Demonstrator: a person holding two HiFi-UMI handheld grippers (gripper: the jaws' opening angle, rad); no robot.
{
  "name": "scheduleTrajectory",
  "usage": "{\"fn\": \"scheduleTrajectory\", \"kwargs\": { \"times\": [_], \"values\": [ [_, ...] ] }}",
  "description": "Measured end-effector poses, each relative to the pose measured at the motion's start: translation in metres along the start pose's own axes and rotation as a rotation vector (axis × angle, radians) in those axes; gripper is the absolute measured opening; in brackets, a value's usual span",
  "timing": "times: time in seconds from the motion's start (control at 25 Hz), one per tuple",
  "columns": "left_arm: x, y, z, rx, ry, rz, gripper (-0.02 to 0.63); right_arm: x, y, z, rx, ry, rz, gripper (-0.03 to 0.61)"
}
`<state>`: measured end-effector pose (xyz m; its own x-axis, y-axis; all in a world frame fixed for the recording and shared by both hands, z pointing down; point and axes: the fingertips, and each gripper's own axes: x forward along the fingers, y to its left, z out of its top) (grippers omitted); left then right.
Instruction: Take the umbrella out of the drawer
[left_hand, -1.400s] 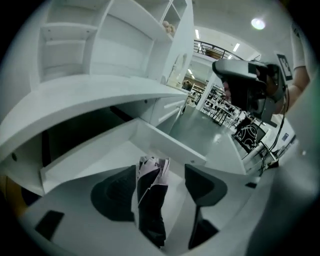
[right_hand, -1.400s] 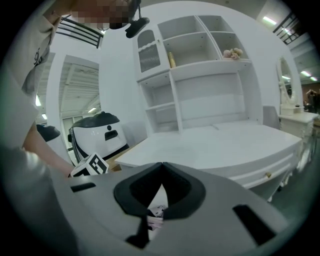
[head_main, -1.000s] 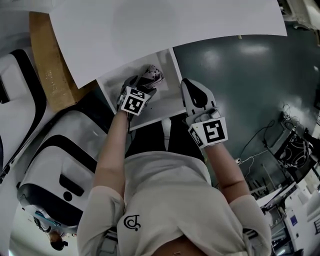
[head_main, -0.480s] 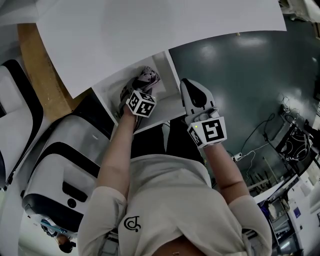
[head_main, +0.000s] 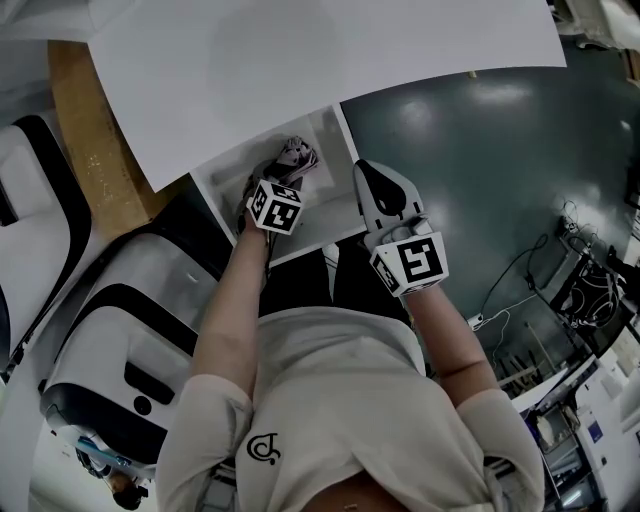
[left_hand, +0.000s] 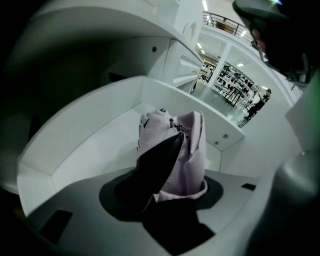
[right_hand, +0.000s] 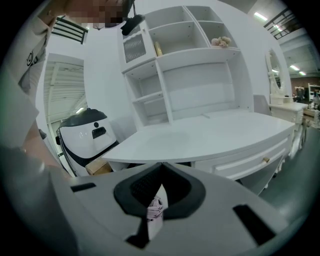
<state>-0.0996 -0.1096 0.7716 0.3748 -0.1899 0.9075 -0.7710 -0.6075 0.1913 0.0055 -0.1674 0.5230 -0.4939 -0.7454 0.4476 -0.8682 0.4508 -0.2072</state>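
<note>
A folded pale umbrella (head_main: 294, 157) lies in the open white drawer (head_main: 338, 212) under the desk top. My left gripper (head_main: 279, 176) points steeply down into the drawer. Its jaws are closing with the umbrella (left_hand: 186, 150) between them, and the dark fingers (left_hand: 159, 167) press against the fabric. The drawer wall (left_hand: 100, 132) curves round behind it. My right gripper (head_main: 373, 178) hovers shut over the drawer's right front corner and holds nothing. In the right gripper view the gripper (right_hand: 160, 169) has its tips together, and the umbrella (right_hand: 156, 207) shows through the slit below them.
A white desk top (head_main: 300, 60) overhangs the drawer. A white and black machine (head_main: 130, 320) and a wooden panel (head_main: 92, 140) stand at the left. Cables (head_main: 590, 285) lie on the dark floor (head_main: 480, 170) at the right. White shelves (right_hand: 190, 45) rise behind the desk.
My left gripper has tipped further down into the drawer and its jaws have narrowed round the umbrella. The right gripper has stayed where it was.
</note>
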Motion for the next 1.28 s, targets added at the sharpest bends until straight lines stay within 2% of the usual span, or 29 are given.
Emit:
{"fn": "scheduleTrajectory", "kwargs": {
  "times": [0.24,0.56,0.72,1.0,1.16,1.28],
  "values": [
    [-0.047,-0.006,0.035,0.066,-0.124,0.019,0.235,-0.010,0.010,0.025,-0.034,-0.042,0.018,0.006],
    [-0.140,-0.009,0.086,0.096,-0.324,0.091,0.236,-0.027,0.024,0.062,-0.087,-0.102,0.038,0.006],
    [-0.187,-0.011,0.104,0.094,-0.427,0.135,0.236,-0.036,0.032,0.075,-0.111,-0.113,0.038,0.006],
    [-0.272,-0.016,0.127,0.092,-0.617,0.204,0.237,-0.056,0.057,0.102,-0.191,-0.169,0.093,0.006],
    [-0.330,-0.015,0.138,0.093,-0.736,0.269,0.238,-0.068,0.070,0.117,-0.229,-0.206,0.125,0.006],
    [-0.371,-0.014,0.136,0.064,-0.825,0.321,0.238,-0.076,0.080,0.129,-0.246,-0.243,0.148,0.006]
  ]
}}
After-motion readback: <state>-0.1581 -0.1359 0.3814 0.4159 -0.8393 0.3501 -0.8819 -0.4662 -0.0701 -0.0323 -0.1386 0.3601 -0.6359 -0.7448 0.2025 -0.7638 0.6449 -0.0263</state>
